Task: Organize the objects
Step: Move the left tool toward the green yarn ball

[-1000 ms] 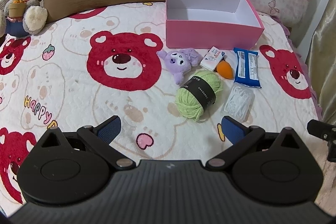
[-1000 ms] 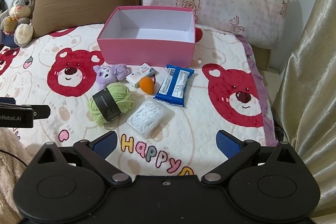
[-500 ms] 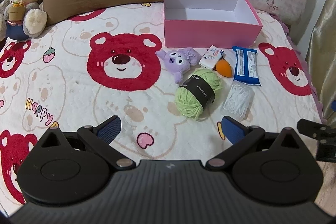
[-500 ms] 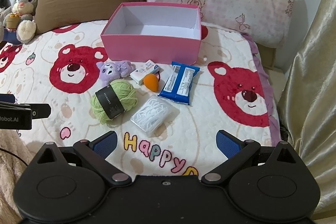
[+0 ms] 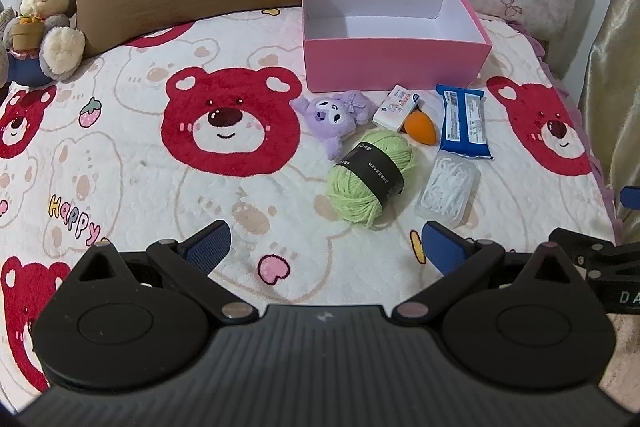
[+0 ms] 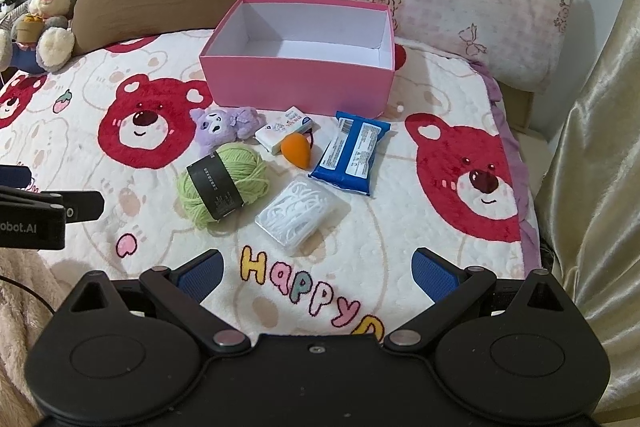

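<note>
I held both hand-held grippers, left (image 5: 324,247) and right (image 6: 316,269), spread wide and empty above the bed (image 6: 440,227) blanket's "HAPPY" lettering (image 6: 308,287). Beside the pink box (image 6: 296,83) near the pillows, the black-banded green yarn (image 6: 224,183) lay mid-bed; its print was unreadable.

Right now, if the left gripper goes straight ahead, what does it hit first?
Probably the green yarn ball: it lies just beyond the open left gripper, slightly right of its centre line. Nothing shows on the bear blanket between them. Depth is uncertain in the fisheye view.
</note>
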Demonstrator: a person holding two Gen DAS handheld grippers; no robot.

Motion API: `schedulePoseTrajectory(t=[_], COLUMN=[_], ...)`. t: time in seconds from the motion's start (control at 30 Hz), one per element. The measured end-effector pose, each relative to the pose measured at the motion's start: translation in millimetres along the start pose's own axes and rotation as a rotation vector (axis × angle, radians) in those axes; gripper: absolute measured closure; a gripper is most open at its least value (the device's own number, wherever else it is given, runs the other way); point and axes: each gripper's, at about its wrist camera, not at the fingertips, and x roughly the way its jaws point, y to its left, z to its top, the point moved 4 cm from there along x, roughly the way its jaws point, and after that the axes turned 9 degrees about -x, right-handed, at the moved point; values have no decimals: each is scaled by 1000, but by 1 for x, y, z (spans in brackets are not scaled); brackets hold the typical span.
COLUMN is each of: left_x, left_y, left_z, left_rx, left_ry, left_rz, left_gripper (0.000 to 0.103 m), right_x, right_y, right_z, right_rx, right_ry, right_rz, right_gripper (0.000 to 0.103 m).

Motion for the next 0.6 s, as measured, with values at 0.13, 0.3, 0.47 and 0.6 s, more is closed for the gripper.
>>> schedulePoseTrajectory(t=[0.13, 0.3, 0.47, 0.6], left_x=[0, -10, -7, 12], left_y=[2, 6, 11, 6], left_z=[1, 19, 43, 61], left_rx=[1, 44, 104, 166], left_ry=[3, -38, -67, -50], left_rz=[3, -13, -28, -75], left_gripper=[0, 0, 0, 0], right_x=[-1, -12, -17, 3], right_y=[-1, -4, -12, -12], right_z=[-1, 8, 23, 32], right_rx=[0, -6, 49, 75], right_ry=[-2, -56, -165, -238], right_rz=[2, 55, 169, 232], right_gripper=[1, 1, 1, 1])
